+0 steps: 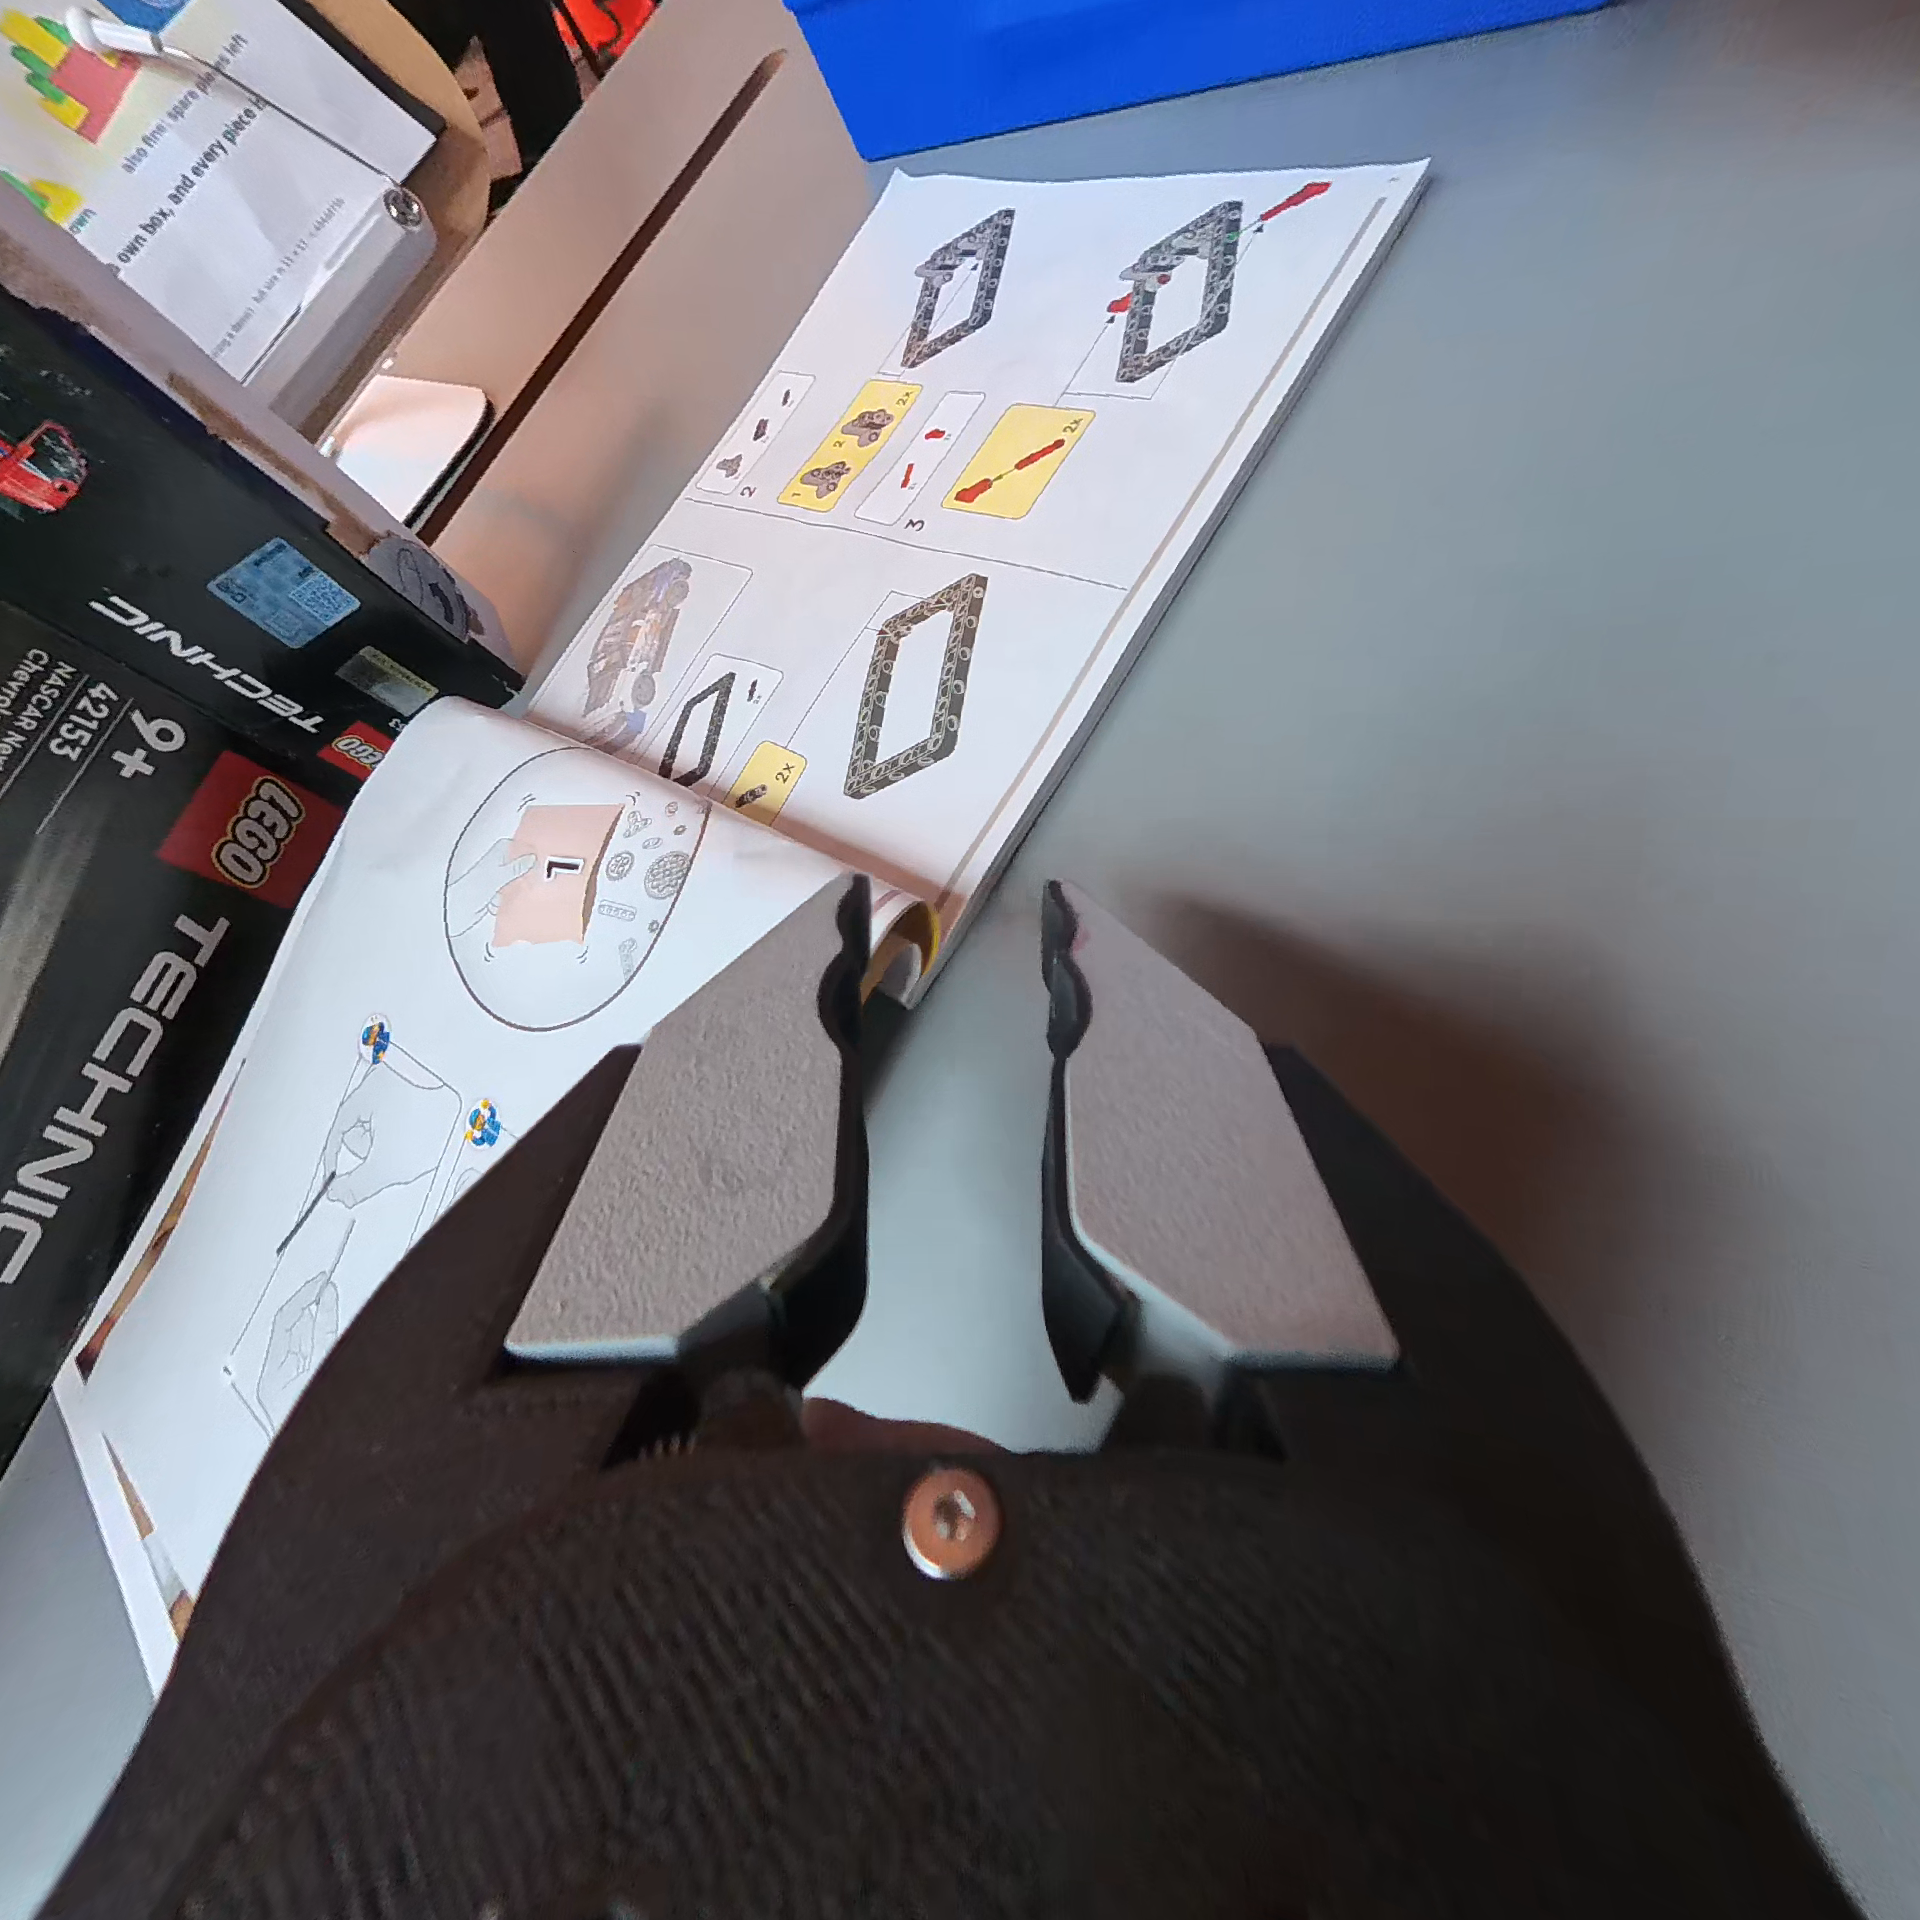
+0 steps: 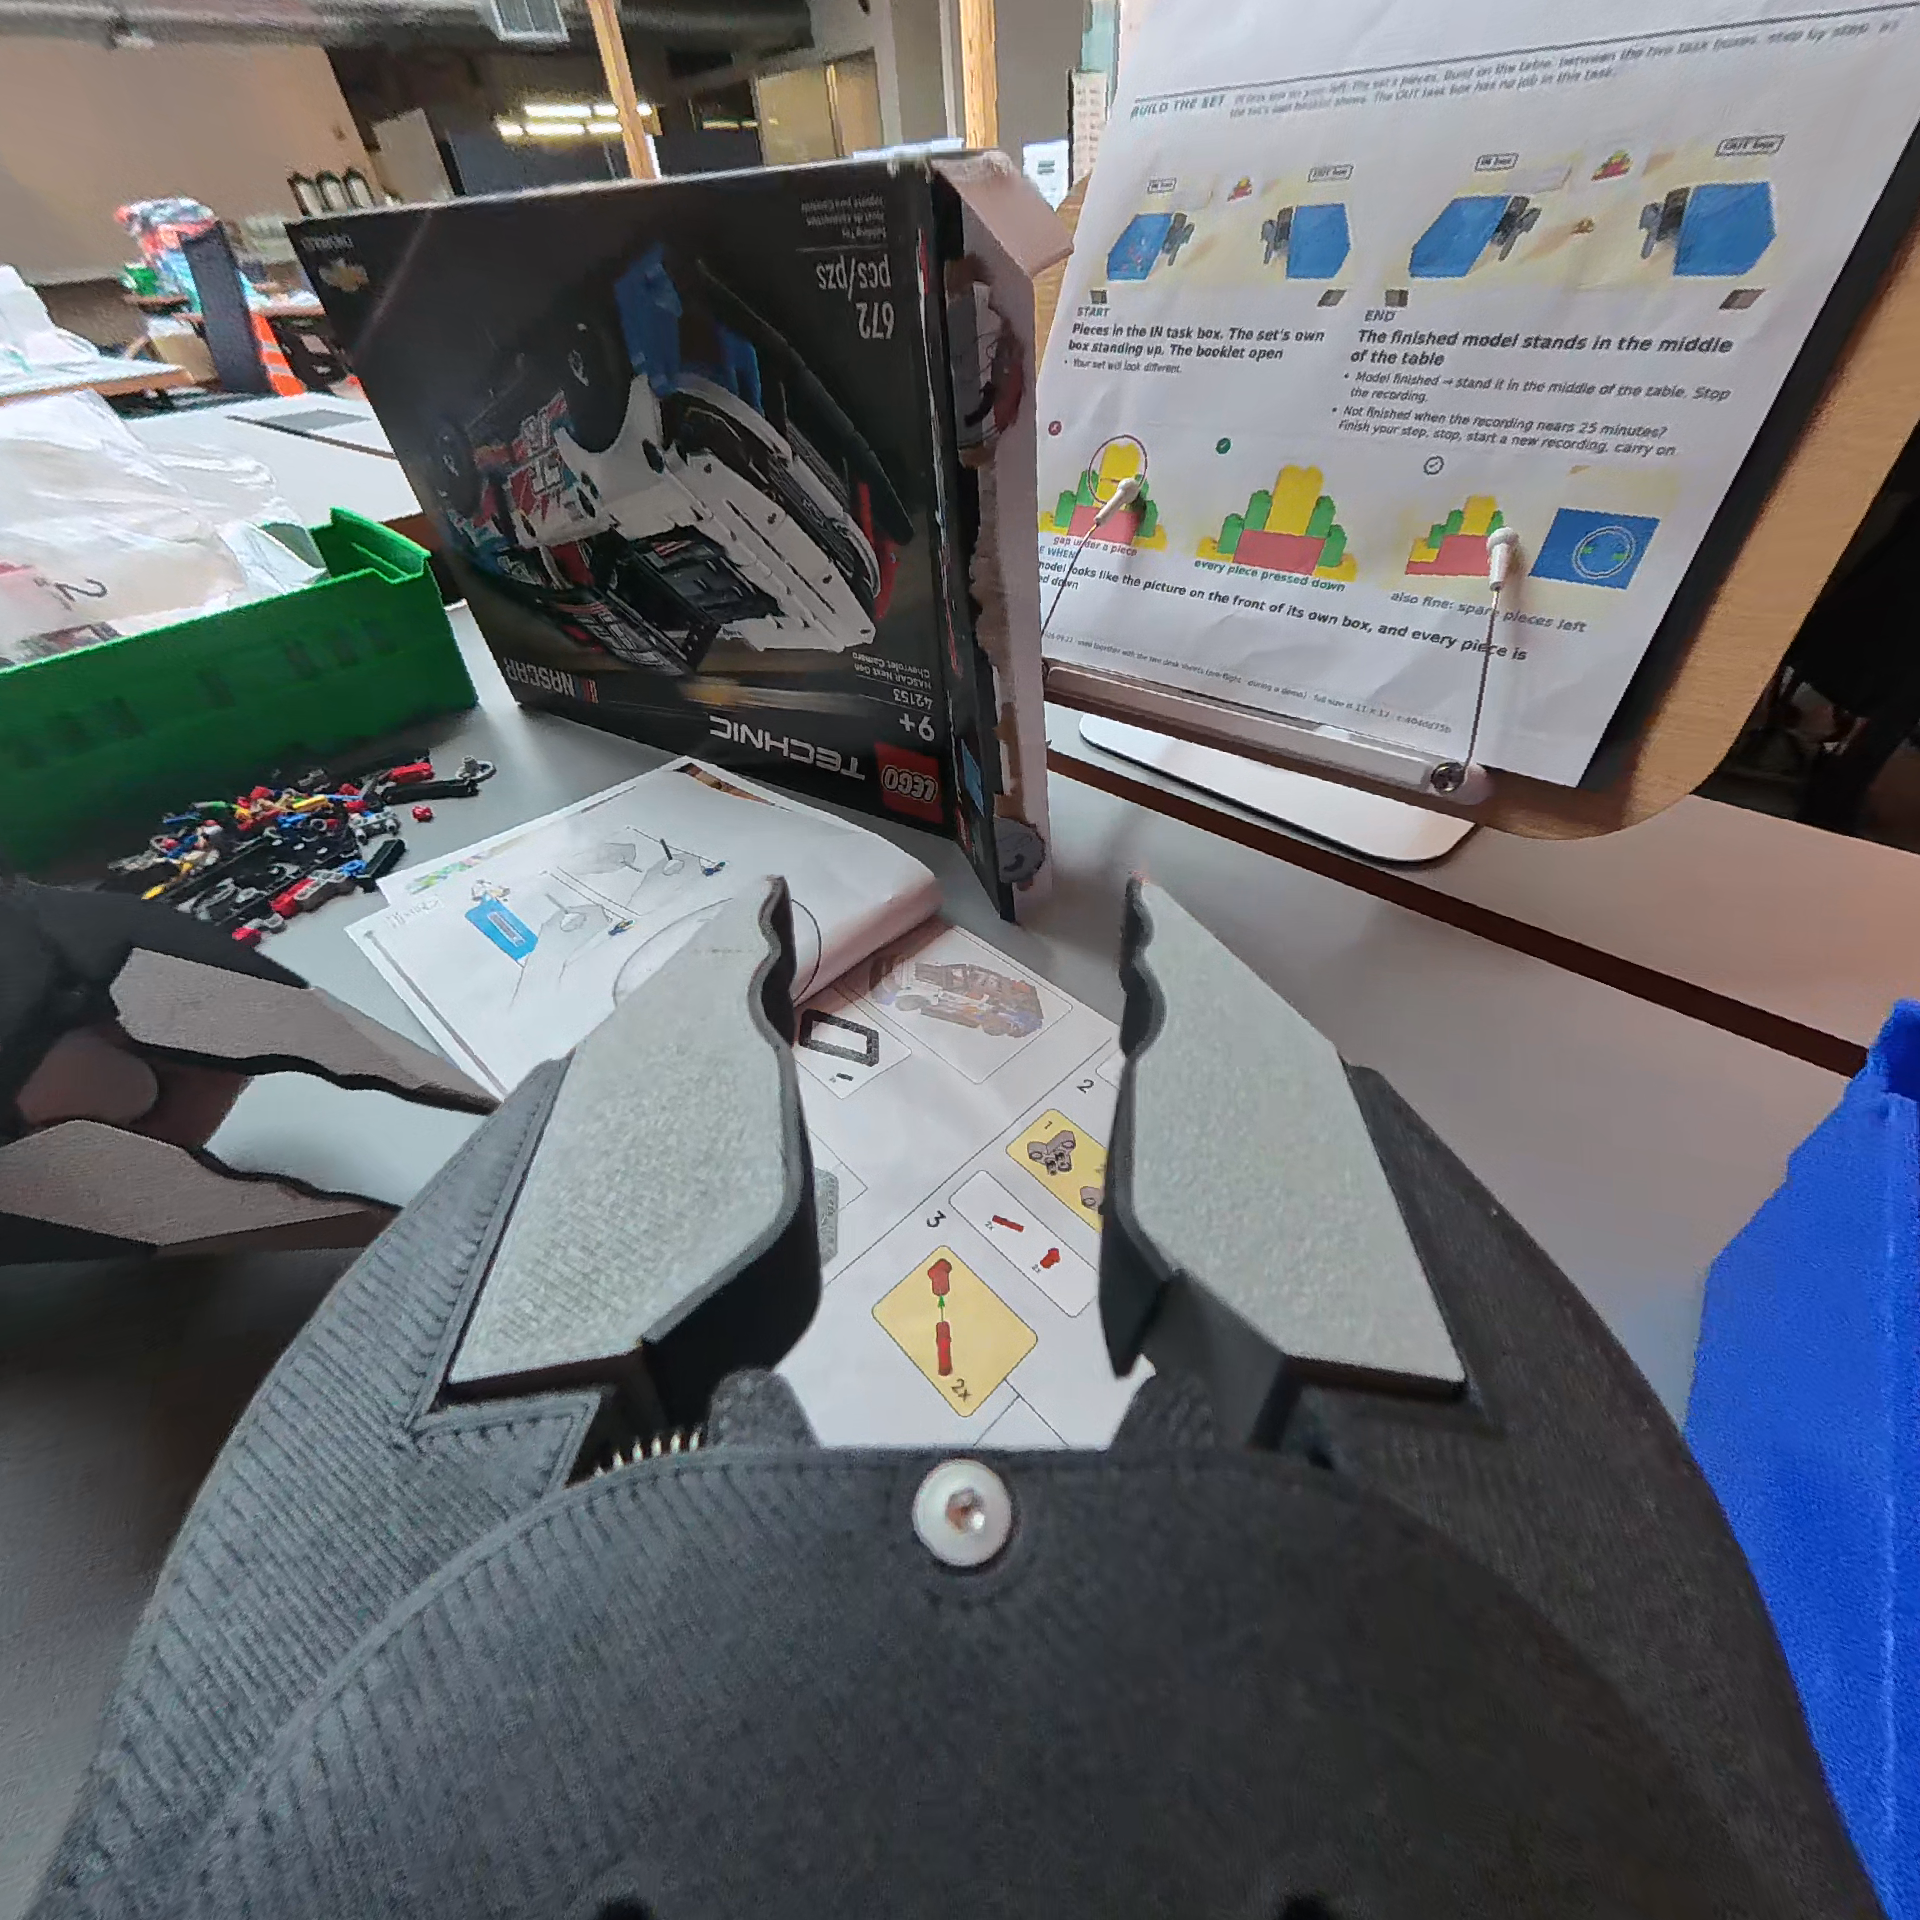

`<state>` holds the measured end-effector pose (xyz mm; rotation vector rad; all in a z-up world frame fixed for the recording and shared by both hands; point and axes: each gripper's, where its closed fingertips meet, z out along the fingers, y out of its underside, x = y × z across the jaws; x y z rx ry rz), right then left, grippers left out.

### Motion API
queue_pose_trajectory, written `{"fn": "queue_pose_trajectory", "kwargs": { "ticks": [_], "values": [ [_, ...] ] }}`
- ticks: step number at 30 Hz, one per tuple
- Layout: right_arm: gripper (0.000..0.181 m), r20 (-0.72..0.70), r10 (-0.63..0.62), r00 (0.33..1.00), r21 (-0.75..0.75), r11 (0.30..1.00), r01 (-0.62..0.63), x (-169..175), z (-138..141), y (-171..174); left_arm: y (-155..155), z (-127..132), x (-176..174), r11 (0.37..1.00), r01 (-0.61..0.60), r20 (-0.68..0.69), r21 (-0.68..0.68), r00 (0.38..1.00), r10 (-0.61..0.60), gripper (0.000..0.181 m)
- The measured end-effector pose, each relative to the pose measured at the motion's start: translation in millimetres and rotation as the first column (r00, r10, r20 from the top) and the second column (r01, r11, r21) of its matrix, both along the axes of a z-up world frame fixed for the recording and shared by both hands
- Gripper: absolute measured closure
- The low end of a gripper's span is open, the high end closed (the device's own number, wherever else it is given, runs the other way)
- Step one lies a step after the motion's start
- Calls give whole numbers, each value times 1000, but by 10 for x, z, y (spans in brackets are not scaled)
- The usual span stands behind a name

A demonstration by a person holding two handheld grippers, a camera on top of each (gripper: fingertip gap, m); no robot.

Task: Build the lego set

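The open instruction booklet (image 1: 935, 499) lies on the grey table; it also shows in the right wrist view (image 2: 935, 1195). My left gripper (image 1: 951, 894) is open and empty, low over the table, its tips at the booklet's near edge by the spine. It shows at the left of the right wrist view (image 2: 416, 1148). My right gripper (image 2: 951, 904) is open and empty, hovering above the booklet's right page. A pile of small loose lego pieces (image 2: 281, 831) lies on the table to the left. The black set box (image 2: 707, 499) stands upside down behind the booklet, also in the left wrist view (image 1: 156, 831).
A green bin (image 2: 208, 665) holding plastic bags stands behind the loose pieces. A blue bin (image 2: 1818, 1403) is at the right, also in the left wrist view (image 1: 1091, 62). A wooden stand with a printed sheet (image 2: 1455, 364) stands at the back right. The tips of one gripper are about 20 centimetres away from the tips of the other.
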<state>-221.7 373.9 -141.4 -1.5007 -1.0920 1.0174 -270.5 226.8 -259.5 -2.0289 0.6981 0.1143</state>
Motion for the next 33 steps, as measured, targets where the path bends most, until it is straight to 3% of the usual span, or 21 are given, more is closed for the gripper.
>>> {"fn": "queue_pose_trajectory", "kwargs": {
  "ticks": [5, 9, 11, 14, 16, 17, 19, 22, 26, 30, 33],
  "values": [
    [121, 18, 2, 1000, 50, 999, -2, -40, -93, 11, -117, 80, 180, 1000, 21, 24, -13, 999, -21, 146],
    [124, 22, 7, 1000, 40, 999, -8, -74, -216, -72, -631, 260, -3, 998, -62, 26, 11, 998, 61, 143],
    [125, 34, 24, 999, 35, 999, -25, -102, -306, -176, -989, 239, -430, 984, -177, -3, -30, 984, 177, 140],
    [127, 79, 39, 996, 53, 998, -43, -142, -426, -318, -1535, 200, -1380, 916, -390, -91, -91, 920, 382, 138],
    [130, 81, 55, 995, 71, 996, -61, -166, -434, -409, -1761, 189, -1844, 893, -434, -118, -120, 899, 421, 145],
    [130, 83, 63, 995, 73, 995, -69, -176, -438, -449, -1828, 132, -1935, 900, -401, -100, -172, 916, 389, 151],
    [131, 84, 75, 994, 68, 994, -80, -184, -450, -512, -1881, 2, -2003, 905, -318, -20, -282, 945, 326, 152],
    [132, 77, 87, 993, 57, 994, -92, -161, -457, -579, -1949, -199, -2093, 869, -252, -9, -426, 962, 274, 153],
    [134, 51, 91, 995, 40, 995, -93, -112, -436, -579, -1915, -268, -2213, 846, -268, -62, -462, 961, 270, 174],
    [135, 26, 102, 994, 2, 995, -102, -90, -422, -562, -1900, -126, -2208, 857, -286, -126, -428, 958, 257, 175],
    [135, 22, 106, 994, 6, 994, -106, -70, -409, -561, -1851, 184, -2053, 890, -313, -153, -333, 949, 276, 175]
  ]
}}
